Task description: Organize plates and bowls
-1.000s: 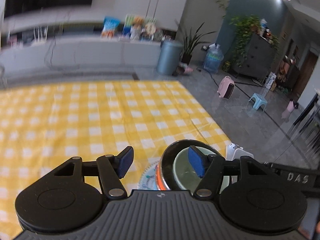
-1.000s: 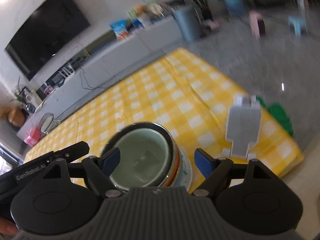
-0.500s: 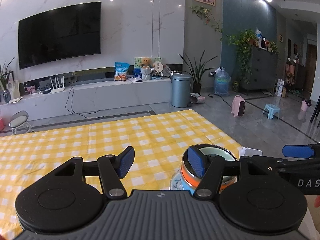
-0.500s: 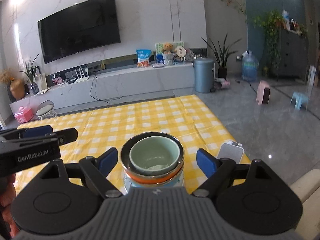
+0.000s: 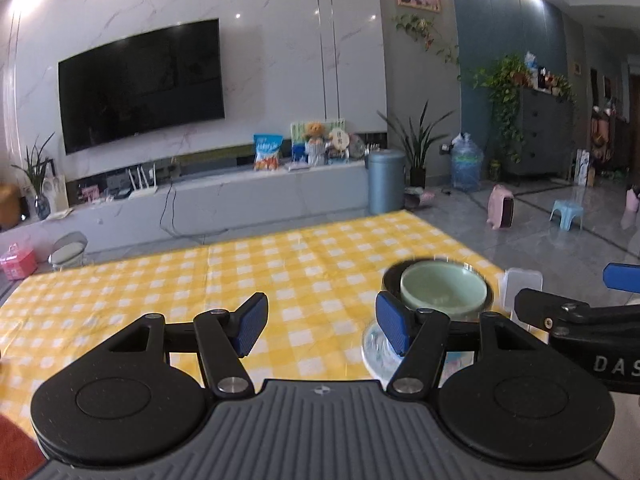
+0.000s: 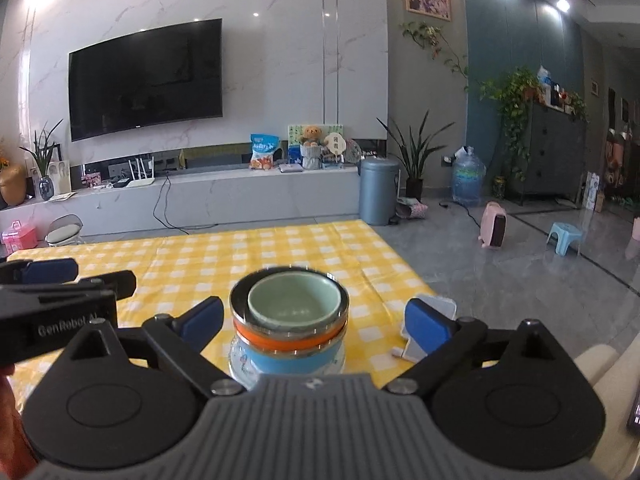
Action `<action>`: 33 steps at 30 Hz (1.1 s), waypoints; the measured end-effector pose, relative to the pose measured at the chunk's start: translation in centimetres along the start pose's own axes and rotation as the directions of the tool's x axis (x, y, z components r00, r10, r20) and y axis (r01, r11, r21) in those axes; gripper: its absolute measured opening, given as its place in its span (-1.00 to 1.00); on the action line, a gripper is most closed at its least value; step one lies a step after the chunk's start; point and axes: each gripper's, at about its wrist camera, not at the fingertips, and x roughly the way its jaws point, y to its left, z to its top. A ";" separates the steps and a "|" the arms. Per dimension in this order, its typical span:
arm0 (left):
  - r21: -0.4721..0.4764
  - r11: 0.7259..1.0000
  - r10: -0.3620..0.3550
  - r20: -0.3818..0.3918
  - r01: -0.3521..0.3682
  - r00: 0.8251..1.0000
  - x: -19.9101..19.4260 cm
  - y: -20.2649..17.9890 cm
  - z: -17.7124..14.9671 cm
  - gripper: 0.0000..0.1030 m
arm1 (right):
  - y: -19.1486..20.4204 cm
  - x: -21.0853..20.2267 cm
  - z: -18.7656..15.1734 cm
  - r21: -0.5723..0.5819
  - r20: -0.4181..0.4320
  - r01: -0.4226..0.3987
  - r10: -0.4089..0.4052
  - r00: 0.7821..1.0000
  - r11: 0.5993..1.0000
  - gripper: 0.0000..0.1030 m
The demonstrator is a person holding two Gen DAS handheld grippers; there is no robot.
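Both the left tool (image 5: 321, 322) and right tool (image 6: 314, 322) have pulled back level from the stack (image 6: 289, 324), still spread and empty-handed, so the stacking looks basically done.

The stack of dishes (image 6: 288, 332) stands on the table (image 6: 280, 256) near its right front corner. The small bowl (image 6: 294, 304) sits inside the metal bowl (image 6: 240, 312), which rests on a further bowl (image 6: 288, 362) set on a plate (image 6: 240, 368). A phone stand (image 6: 438, 308) stands just right of the stack. The right gripper (image 6: 314, 324) sits before the stack, one finger on either side, both apart from it. The left gripper (image 5: 320, 322) lies left of the stack. Behind the table, a TV console (image 6: 240, 196) runs along the wall.
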 end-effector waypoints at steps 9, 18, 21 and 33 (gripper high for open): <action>0.049 0.999 -0.011 -0.070 0.015 0.997 0.6 -0.5 -1.7 0.54 | 0.3 1.4 -2.5 0.009 -0.072 0.033 -0.033 0.997 0.999 0.85; 0.023 1.000 0.022 -0.123 -0.020 0.992 1.8 0.3 -2.8 0.60 | -0.7 2.5 -3.8 0.098 -0.105 0.028 -0.018 0.994 0.995 0.85; 0.038 0.999 0.032 -0.146 -0.027 0.989 2.2 0.2 -3.2 0.64 | -0.2 2.9 -3.8 0.077 -0.115 0.033 -0.024 0.993 0.997 0.85; 0.050 0.998 0.037 -0.154 -0.029 0.987 1.8 0.4 -3.6 0.64 | -0.4 3.0 -3.9 0.077 -0.121 0.030 -0.021 0.992 0.997 0.85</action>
